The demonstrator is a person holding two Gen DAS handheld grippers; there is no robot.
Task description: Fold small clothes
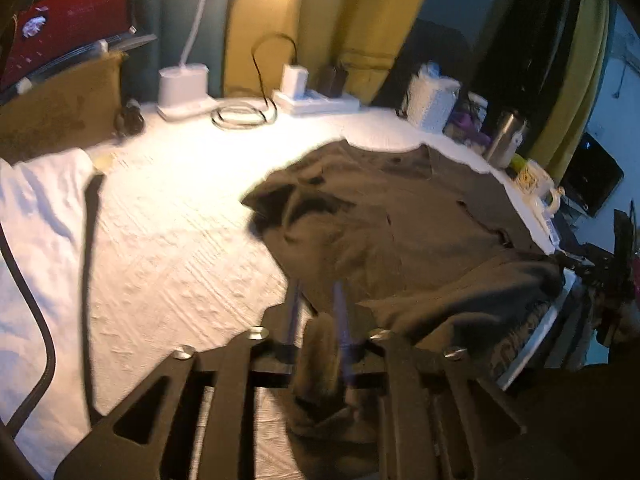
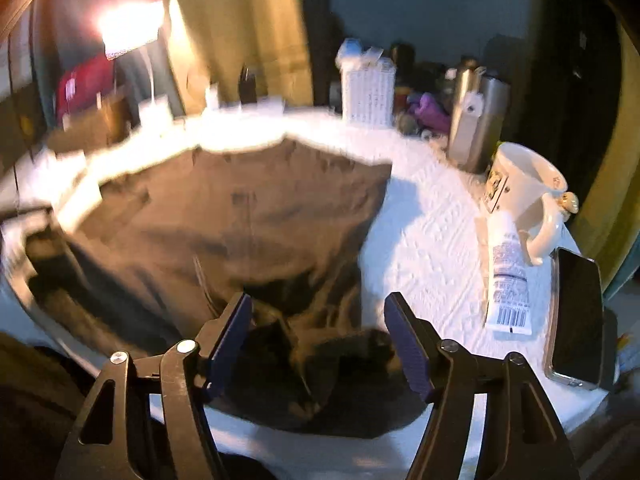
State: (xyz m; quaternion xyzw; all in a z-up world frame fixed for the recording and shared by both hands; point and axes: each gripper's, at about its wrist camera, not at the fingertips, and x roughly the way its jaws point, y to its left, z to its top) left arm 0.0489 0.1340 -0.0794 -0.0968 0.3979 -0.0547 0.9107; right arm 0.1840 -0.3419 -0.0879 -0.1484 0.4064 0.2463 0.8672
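Observation:
A brown garment (image 1: 384, 216) lies spread and rumpled on the white-covered table (image 1: 172, 240). My left gripper (image 1: 318, 296) is shut on a fold of the garment's near edge, which bunches between the blue pads (image 1: 344, 320). In the right wrist view the same brown garment (image 2: 240, 216) fills the middle. My right gripper (image 2: 318, 308) is open, its blue pads (image 2: 404, 336) wide apart above the garment's dark near corner, holding nothing.
White lamp base (image 1: 182, 88), coiled cable (image 1: 240, 114) and power strip (image 1: 316, 100) stand at the back. White basket (image 2: 368, 92), steel flask (image 2: 476, 120), white mug (image 2: 528, 196), tube (image 2: 508, 276) and phone (image 2: 576, 316) crowd the right side. A black cable (image 1: 90, 280) lies left.

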